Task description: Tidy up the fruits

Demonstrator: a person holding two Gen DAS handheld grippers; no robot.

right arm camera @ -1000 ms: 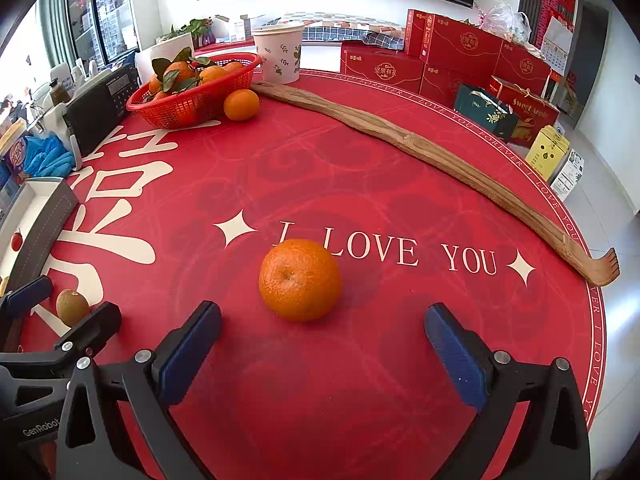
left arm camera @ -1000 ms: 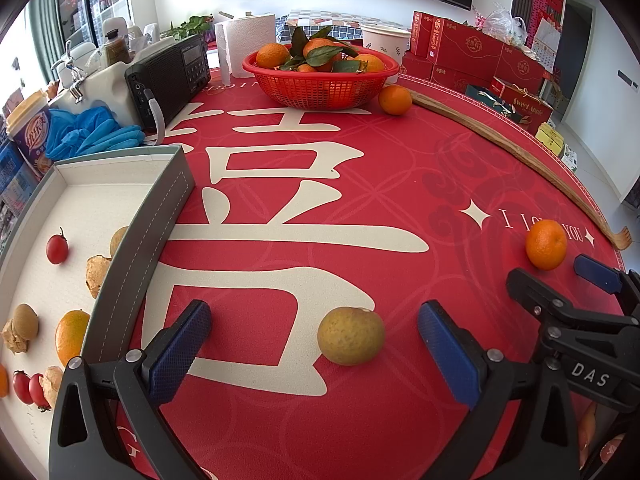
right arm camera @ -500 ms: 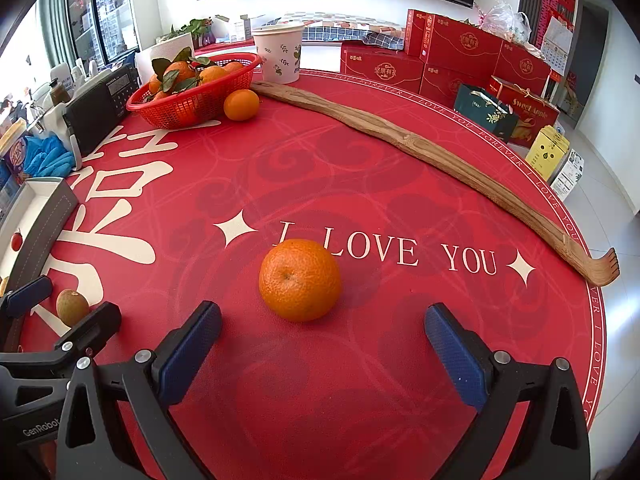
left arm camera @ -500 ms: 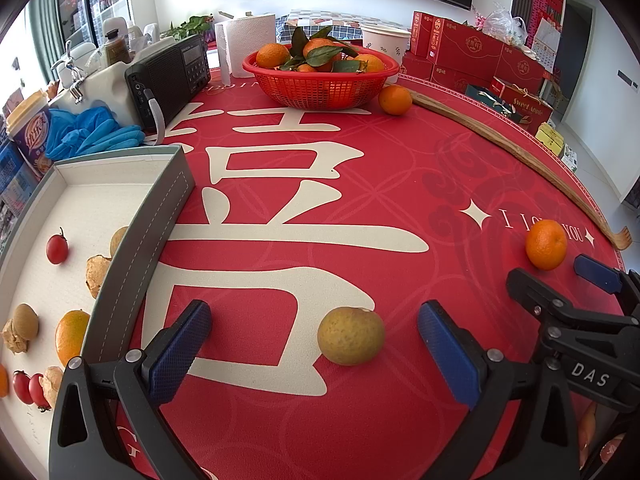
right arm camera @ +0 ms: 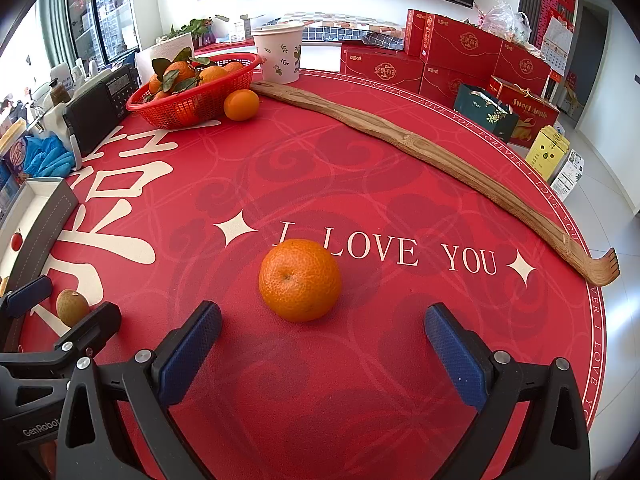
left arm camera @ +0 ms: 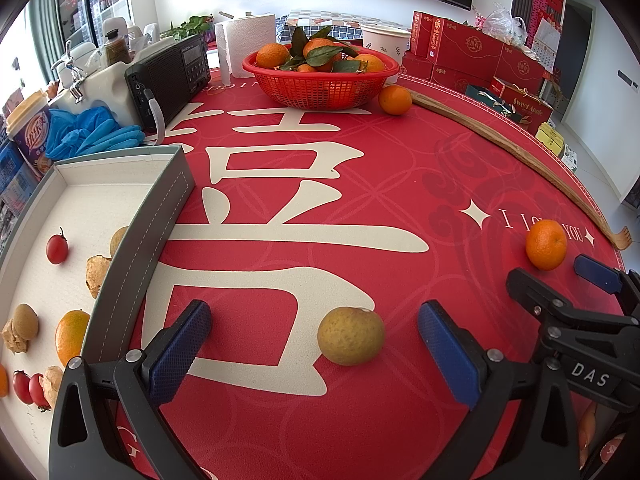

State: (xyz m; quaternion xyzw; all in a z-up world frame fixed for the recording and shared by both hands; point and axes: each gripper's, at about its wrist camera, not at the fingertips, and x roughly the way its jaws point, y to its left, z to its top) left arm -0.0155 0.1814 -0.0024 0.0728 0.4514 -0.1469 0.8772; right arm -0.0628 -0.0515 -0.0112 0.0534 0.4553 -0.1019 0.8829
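Left gripper [left arm camera: 314, 354] wide, yellow-green speckled fruit [left arm camera: 351, 336] between its pads (untouched). Right gripper [right arm camera: 322, 346] wide; glossy dimpled orange [right arm camera: 300, 280] at 12 o'clock.

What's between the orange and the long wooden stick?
Nothing but bare red tablecloth with "LOVE YOU" printed on it, between the orange and the wooden stick, in the right wrist view.
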